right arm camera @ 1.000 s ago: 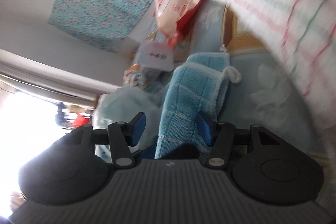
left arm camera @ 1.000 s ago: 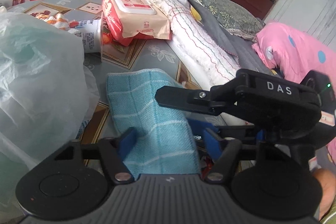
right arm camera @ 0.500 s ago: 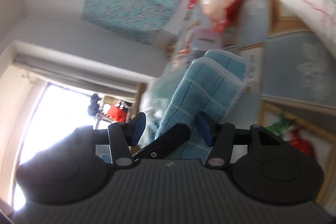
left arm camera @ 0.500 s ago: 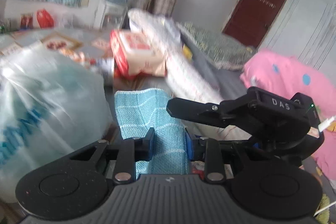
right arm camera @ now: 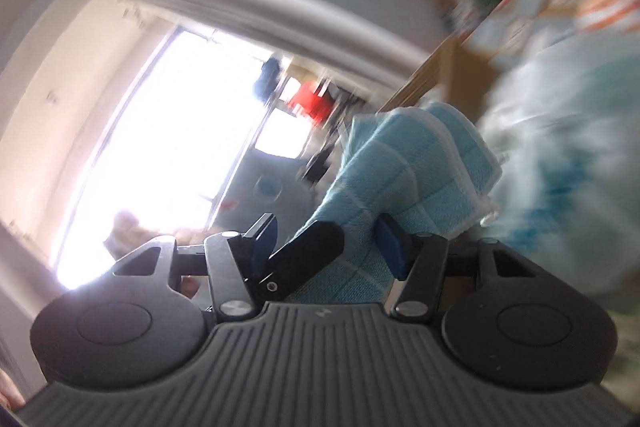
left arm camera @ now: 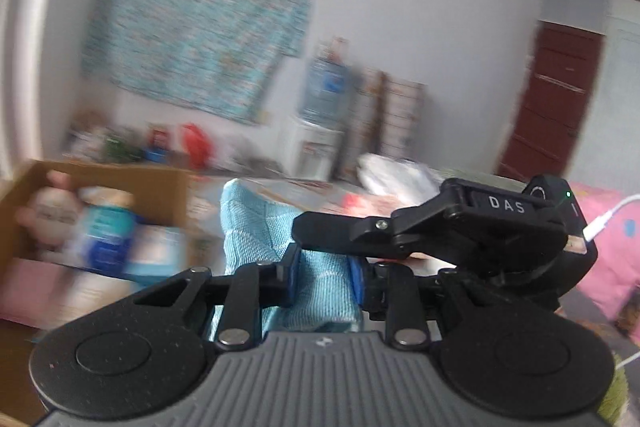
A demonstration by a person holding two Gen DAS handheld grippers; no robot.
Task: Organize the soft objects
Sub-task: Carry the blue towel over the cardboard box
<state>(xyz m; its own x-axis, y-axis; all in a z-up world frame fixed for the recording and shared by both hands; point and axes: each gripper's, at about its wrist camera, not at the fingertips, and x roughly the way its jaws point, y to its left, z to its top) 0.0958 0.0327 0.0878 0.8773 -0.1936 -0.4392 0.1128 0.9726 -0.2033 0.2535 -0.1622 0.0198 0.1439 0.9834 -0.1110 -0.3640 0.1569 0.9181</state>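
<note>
- The left gripper (left arm camera: pixel 323 281) has its fingers closed on the folded blue towel (left arm camera: pixel 256 227), which runs forward and upward out of them, its long axis along the fingers.
- The right gripper (right arm camera: pixel 328 247) has its fingers spread wider than the cloth; the towel (right arm camera: pixel 404 183) lies between them, and I cannot tell whether either pad touches it.
- In the left wrist view the right gripper's finger (left arm camera: pixel 340 229) crosses just above the left fingers, so both tools meet at the same end of the towel.
- A cardboard box (left arm camera: pixel 104 175) holding blurred items lies left of and beyond the left fingers; judged the likely destination, reached by swinging left.
</note>
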